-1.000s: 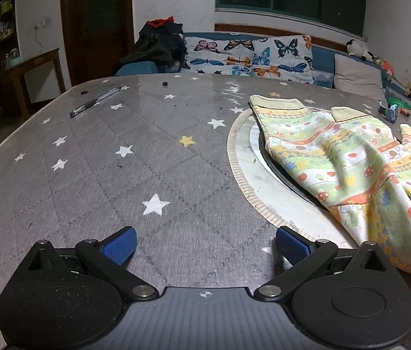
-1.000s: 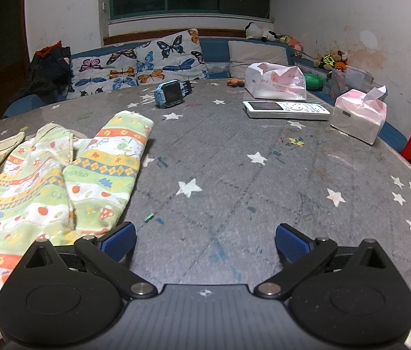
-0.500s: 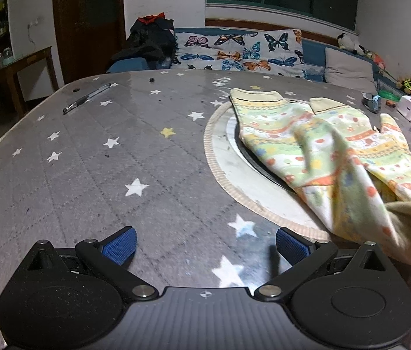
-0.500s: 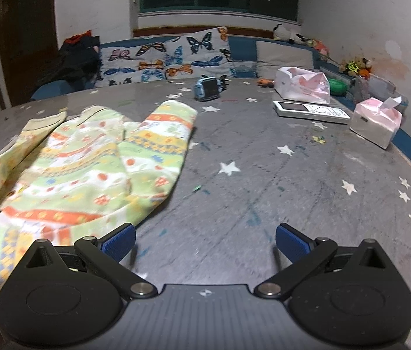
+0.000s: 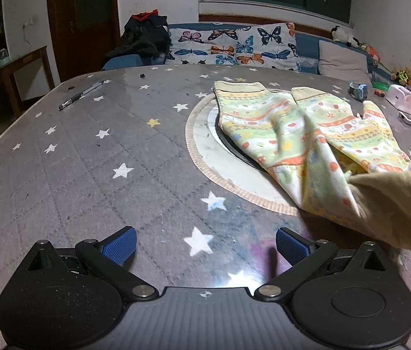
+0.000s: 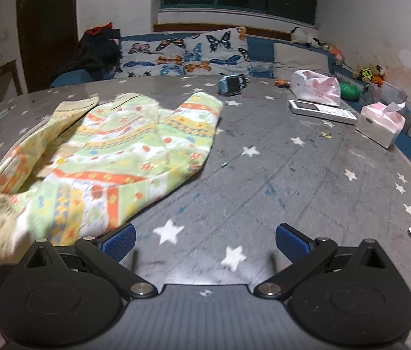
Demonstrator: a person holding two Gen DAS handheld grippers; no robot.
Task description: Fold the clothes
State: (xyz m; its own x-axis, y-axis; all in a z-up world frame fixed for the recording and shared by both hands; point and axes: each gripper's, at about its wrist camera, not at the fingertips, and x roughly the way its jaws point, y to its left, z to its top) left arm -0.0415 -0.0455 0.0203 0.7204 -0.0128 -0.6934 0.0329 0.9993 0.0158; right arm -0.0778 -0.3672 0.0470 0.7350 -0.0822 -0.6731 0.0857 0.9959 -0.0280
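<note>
Counter (image 5: 74, 180): grey quilted cover with white stars spreads under both your tools.
Left hand-held gripper (image 5: 206, 243): your blue pads stand wide apart, nothing between them.
Right hand-held gripper (image 6: 205, 240): likewise spread wide and empty.
Garment (image 6: 123, 151): pale green fleece with orange and yellow patterned bands, rumpled, lying mid-counter partly over the round inset (image 5: 205, 134); its beige ribbed edge (image 5: 395, 210) bunches nearest you.
Beyond: butterfly cushion (image 5: 231, 45).
</note>
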